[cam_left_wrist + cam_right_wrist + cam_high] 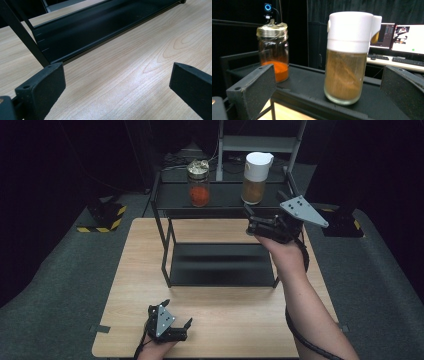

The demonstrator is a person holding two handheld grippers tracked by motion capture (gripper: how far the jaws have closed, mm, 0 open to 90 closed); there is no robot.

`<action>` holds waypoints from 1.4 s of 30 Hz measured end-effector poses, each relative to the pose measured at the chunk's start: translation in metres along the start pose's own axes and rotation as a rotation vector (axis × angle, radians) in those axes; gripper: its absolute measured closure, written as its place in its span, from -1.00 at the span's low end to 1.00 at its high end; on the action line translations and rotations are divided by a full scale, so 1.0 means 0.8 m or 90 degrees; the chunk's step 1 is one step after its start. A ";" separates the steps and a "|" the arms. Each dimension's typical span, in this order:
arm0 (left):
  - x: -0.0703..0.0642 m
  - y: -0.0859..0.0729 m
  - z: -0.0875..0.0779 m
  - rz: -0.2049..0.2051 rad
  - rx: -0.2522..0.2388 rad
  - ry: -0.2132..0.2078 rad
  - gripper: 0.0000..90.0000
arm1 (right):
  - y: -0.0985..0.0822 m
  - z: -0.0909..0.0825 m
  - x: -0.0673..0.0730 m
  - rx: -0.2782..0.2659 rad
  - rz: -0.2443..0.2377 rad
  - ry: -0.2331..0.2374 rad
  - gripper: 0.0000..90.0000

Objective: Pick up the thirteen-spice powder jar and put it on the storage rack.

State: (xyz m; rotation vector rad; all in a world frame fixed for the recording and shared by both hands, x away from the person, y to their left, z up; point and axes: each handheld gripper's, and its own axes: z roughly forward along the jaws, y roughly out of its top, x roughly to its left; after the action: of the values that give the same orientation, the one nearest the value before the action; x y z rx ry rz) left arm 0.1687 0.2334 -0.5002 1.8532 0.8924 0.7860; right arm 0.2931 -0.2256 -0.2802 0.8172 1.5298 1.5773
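Right claw (329, 82) is up at the top shelf (307, 82) of the black rack, jaws spread wide and holding nothing, and the white-lidded jar (347, 62) stands framed between them, a little beyond the tips, not touched. That jar stands upright near the shelf's front edge, long axis vertical, white cap on top with its spout lug jutting toward the right of the right gripper view; the glass holds a brownish-tan powder, filled almost to the cap. Over to its left on the same shelf, well apart, the second jar (272, 52) stands upright too, metal lid crumpled on top, a low layer of orange-red powder at the bottom. Down by the near edge of the worktop (225, 320), the left claw (176, 316) rests low, jaws wide and empty, facing the rack's lower shelf (100, 27).
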 end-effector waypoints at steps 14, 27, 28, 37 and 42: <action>0.000 0.000 0.000 0.000 0.001 0.001 -0.99 | -0.035 -0.055 0.010 -0.012 -0.019 0.028 -1.00; -0.002 0.001 0.000 0.004 0.002 0.001 -0.99 | -0.067 -0.083 0.009 0.005 -0.022 0.028 -1.00; -0.002 0.001 0.001 0.005 0.002 0.001 -0.99 | -0.068 -0.084 0.009 0.007 -0.023 0.028 -1.00; -0.004 0.000 -0.001 0.011 0.000 0.006 -0.99 | -0.095 -0.095 0.013 0.030 -0.046 0.029 -1.00; -0.007 -0.001 -0.001 0.022 -0.002 0.006 -0.99 | -0.123 -0.102 0.011 0.059 -0.054 0.030 -1.00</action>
State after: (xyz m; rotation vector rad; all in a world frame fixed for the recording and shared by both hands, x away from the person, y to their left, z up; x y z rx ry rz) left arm 0.1651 0.2295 -0.5011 1.8690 0.8664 0.8169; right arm 0.2274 -0.2606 -0.3847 0.7609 1.6606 1.4831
